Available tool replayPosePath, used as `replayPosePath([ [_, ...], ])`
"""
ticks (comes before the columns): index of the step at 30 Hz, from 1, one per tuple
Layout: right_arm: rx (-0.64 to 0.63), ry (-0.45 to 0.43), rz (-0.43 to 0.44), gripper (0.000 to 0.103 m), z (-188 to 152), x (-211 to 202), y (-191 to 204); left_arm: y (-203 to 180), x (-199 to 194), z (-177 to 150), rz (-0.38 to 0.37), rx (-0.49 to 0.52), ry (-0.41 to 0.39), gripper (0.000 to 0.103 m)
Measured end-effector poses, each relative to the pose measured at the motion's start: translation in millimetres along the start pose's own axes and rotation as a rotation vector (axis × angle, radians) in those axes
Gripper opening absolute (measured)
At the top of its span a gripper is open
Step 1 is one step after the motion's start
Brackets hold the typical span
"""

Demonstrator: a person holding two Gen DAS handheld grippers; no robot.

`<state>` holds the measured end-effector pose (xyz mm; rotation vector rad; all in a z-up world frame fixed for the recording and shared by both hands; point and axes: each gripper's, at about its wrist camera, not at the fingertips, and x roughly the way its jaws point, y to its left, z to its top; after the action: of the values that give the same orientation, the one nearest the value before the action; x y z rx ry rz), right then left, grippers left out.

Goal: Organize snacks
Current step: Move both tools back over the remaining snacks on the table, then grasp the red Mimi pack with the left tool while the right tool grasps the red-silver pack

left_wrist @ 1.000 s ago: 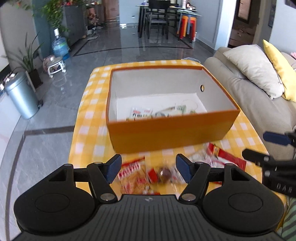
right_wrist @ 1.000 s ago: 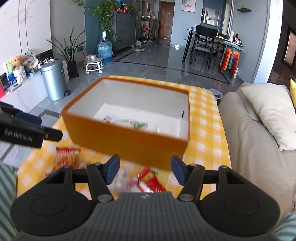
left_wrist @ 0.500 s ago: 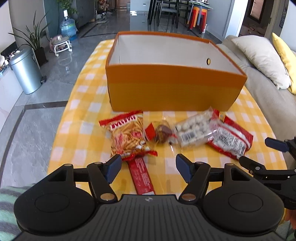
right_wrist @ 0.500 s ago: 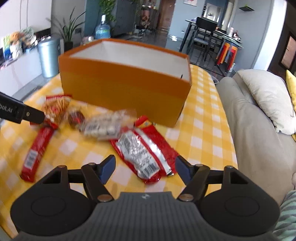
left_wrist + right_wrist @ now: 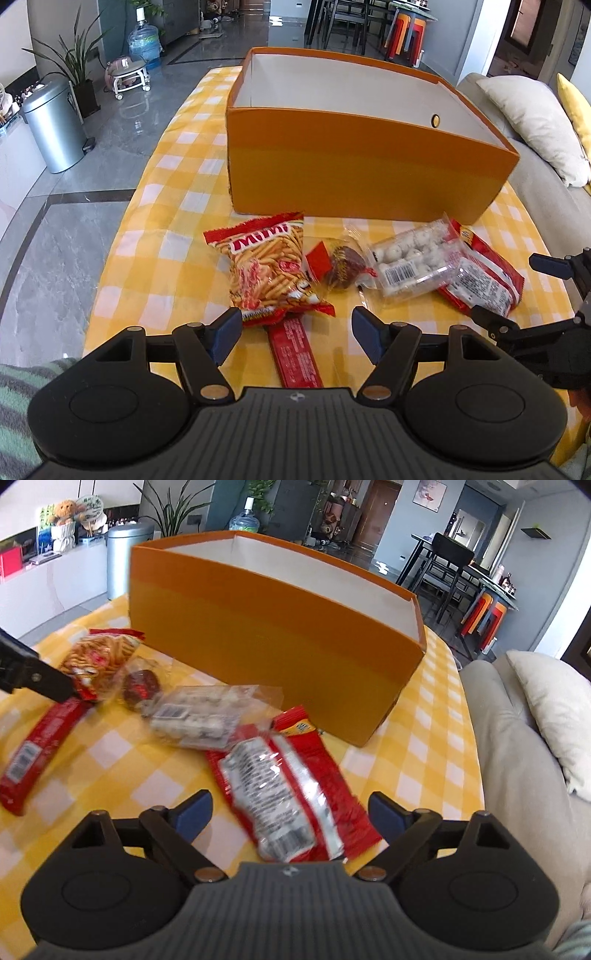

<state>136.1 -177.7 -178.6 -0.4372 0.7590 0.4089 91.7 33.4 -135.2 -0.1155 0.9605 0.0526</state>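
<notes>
While jaws gape, right hand-held gripper [image 5: 290, 816] over red pkt [image 5: 288, 786].

Beside the matt orange cardboard box [image 5: 362, 166] on a checked cloth [image 5: 166, 206], glossy foil packets [image 5: 288, 786] and a clear crinkly plastic pack [image 5: 410, 264] lie, with a brushed-metal bin [image 5: 55, 125] on polished stone floor [image 5: 55, 258].
</notes>
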Motion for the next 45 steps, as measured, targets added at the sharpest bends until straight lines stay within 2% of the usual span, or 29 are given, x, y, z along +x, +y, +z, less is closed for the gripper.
replayPosePath([
  [4,0.026,0.02,0.026,0.093,4,15,-10,8,3,8,-0.019,-0.045,-0.019,0.083],
  [8,0.066,0.032,0.056,0.093,8,27,-18,12,13,21,0.005,-0.078,-0.023,0.085],
  [14,0.141,0.056,0.113,0.093,13,41,-26,19,32,27,0.024,-0.121,0.014,0.085],
  [23,0.276,0.126,0.192,0.088,17,23,-27,21,39,25,0.022,-0.125,0.032,0.085],
  [26,0.258,0.094,0.187,0.087,17,11,-21,19,42,25,0.036,-0.118,0.042,0.085],
  [29,0.18,0.063,0.145,0.087,18,11,-12,20,45,25,0.041,-0.125,0.055,0.085],
  [33,0.118,0.069,0.118,0.087,17,21,-7,20,46,26,0.043,-0.122,0.052,0.081],
  [39,0.109,0.089,0.115,0.079,15,24,-5,18,55,26,0.055,-0.117,0.063,0.079],
  [45,0.132,0.099,0.115,0.074,14,26,-7,21,56,24,0.03,-0.135,0.062,0.064],
])
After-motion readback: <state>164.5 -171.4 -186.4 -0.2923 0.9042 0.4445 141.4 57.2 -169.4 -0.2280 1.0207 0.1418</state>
